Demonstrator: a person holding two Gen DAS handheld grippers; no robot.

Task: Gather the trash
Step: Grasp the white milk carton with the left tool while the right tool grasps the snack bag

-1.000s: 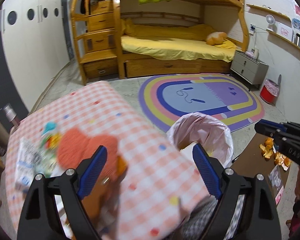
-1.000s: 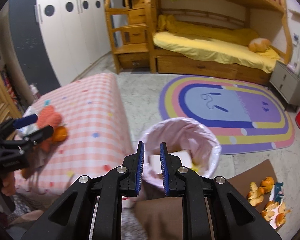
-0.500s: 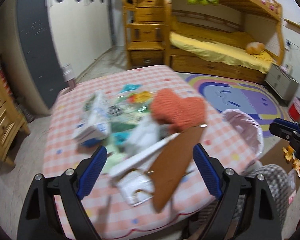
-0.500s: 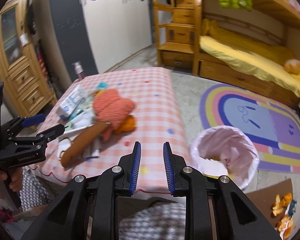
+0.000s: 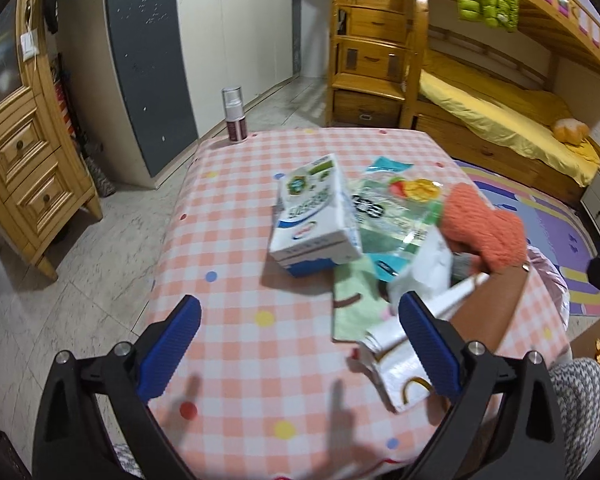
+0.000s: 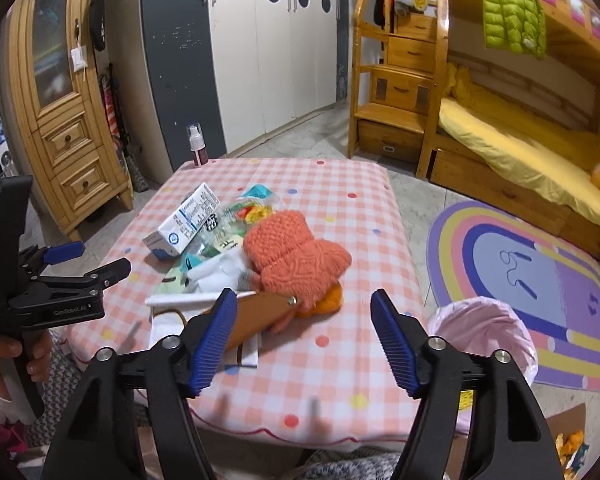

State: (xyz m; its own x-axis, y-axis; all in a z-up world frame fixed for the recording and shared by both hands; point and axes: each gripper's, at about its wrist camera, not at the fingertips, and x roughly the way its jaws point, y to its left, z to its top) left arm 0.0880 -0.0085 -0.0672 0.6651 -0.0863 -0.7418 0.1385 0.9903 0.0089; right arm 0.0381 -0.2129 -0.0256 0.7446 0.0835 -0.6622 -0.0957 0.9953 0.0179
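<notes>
A pile of litter lies on the pink checked table (image 5: 236, 344): a white and blue carton (image 5: 314, 216), a clear snack wrapper (image 5: 396, 208), white paper (image 5: 424, 268), a brown card piece (image 5: 488, 304) and an orange knitted hat (image 5: 480, 232). My left gripper (image 5: 300, 344) is open and empty above the table's near edge, left of the pile. My right gripper (image 6: 304, 340) is open and empty over the table's near side, in front of the hat (image 6: 296, 256) and carton (image 6: 184, 224). A pink-lined bin (image 6: 484, 332) stands on the floor right of the table.
A spray bottle (image 5: 234, 116) stands at the table's far corner. Orange peel (image 6: 572, 444) lies on brown card on the floor by the bin. A wooden cabinet (image 5: 16, 168) is at left, a bunk bed (image 6: 520, 152) and a striped rug (image 6: 532, 288) at right.
Both grippers have swung left from the bin to the table. My right gripper has gone from shut to wide open. My left gripper has stayed open and come nearer the carton.
</notes>
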